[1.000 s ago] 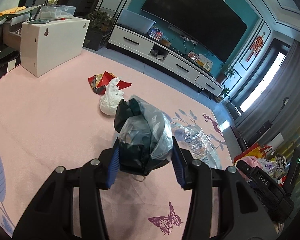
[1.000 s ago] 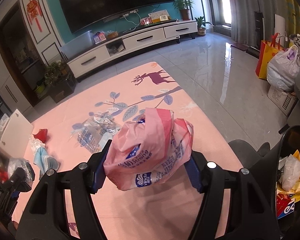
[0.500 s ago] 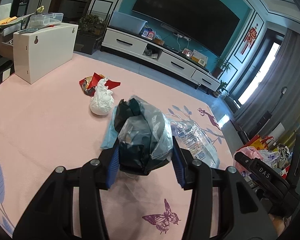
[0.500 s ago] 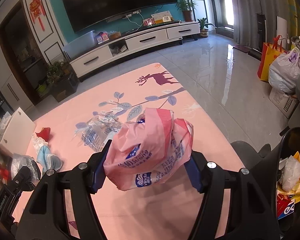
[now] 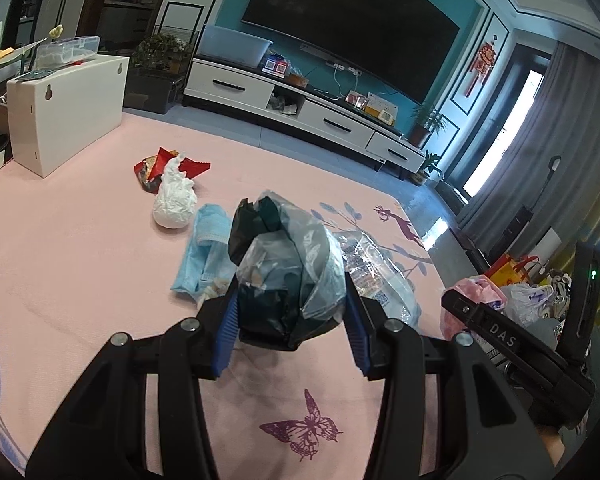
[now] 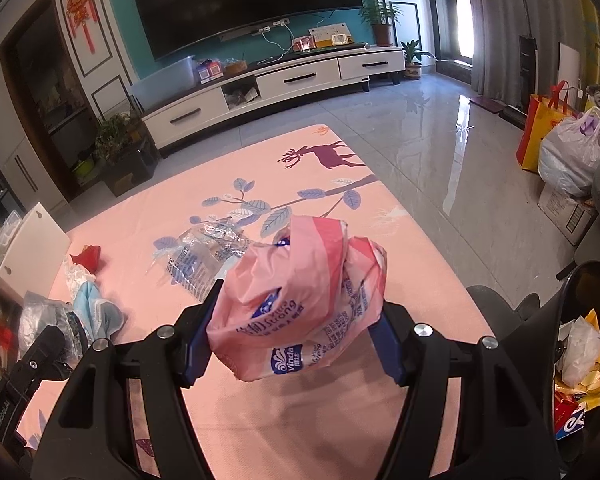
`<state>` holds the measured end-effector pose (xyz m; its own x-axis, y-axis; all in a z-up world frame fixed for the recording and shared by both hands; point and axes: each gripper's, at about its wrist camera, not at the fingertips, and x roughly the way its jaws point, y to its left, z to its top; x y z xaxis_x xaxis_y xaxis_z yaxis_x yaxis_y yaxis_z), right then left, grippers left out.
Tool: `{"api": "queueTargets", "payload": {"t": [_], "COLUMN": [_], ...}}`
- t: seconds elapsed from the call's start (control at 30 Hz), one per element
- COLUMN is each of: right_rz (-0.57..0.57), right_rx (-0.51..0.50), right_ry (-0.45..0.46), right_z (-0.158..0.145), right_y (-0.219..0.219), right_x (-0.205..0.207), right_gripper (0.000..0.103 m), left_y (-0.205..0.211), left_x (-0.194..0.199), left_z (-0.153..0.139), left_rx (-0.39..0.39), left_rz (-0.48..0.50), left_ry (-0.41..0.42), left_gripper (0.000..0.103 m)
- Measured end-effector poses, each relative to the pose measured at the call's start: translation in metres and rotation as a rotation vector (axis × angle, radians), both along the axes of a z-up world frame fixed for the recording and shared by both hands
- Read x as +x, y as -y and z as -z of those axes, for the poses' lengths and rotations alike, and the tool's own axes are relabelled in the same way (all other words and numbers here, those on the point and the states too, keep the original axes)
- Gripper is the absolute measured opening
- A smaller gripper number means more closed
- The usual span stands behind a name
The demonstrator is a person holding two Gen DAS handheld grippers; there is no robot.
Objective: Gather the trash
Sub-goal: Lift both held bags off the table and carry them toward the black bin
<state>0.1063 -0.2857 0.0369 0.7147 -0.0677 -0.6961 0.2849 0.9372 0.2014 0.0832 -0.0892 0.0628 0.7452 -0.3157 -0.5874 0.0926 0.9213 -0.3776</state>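
A crumpled pink plastic tissue wrapper (image 6: 300, 304) was clamped in the right gripper (image 6: 296, 340), the black trash bin (image 6: 580, 320) close at its right; a dark crumpled plastic bag (image 5: 286, 276) was gripped by the left gripper (image 5: 288, 332).

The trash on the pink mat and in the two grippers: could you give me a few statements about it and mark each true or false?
1. The right gripper clamps a pink wrapper. True.
2. The left gripper is empty. False: it grips a dark plastic bag.
3. A white crumpled wad lies on the mat. True.
4. The blue face mask is inside the bin. False: it lies on the mat.
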Motion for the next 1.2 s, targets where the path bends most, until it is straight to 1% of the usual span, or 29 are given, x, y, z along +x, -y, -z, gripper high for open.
{"api": "queueTargets", "payload": {"t": [0.27, 0.53, 0.67, 0.8, 0.97, 1.07, 1.2], "right_rz": [-0.014, -0.016, -0.025, -0.01, -0.022, -0.024, -0.033], "right_rx": [-0.019, -0.023, -0.031, -0.038, -0.065, -0.066, -0.07], "right_ry": [-0.005, -0.006, 0.009, 0.034, -0.001, 0.003, 0.0], "right_z": [0.0, 0.0, -0.006, -0.015, -0.027, -0.038, -0.049], "right_y": [-0.005, -0.007, -0.009, -0.007, -0.005, 0.001, 0.011], "right_x": [0.002, 0.002, -0.002, -0.012, -0.019, -0.033, -0.064], "right_gripper": [0.066, 0.066, 0.066, 0.066, 0.066, 0.066, 0.066], "left_y": [0.007, 0.01, 0.013, 0.015, 0.02, 0.024, 0.03], "left_x": [0.0, 0.0, -0.002, -0.002, -0.001, -0.005, -0.011], "left_z": [0.0, -0.001, -0.002, 0.0, 0.0, -0.003, -0.008], "left_rx": [0.013, 0.017, 0.01, 0.002, -0.008, -0.009, 0.001], "left_rz": [0.033, 0.046, 0.055, 0.068, 0.094, 0.114, 0.139], "left_ry": [0.009, 0.009, 0.012, 0.008, 0.008, 0.019, 0.039], "left_gripper": [0.048, 0.048, 0.048, 0.048, 0.048, 0.048, 0.048]}}
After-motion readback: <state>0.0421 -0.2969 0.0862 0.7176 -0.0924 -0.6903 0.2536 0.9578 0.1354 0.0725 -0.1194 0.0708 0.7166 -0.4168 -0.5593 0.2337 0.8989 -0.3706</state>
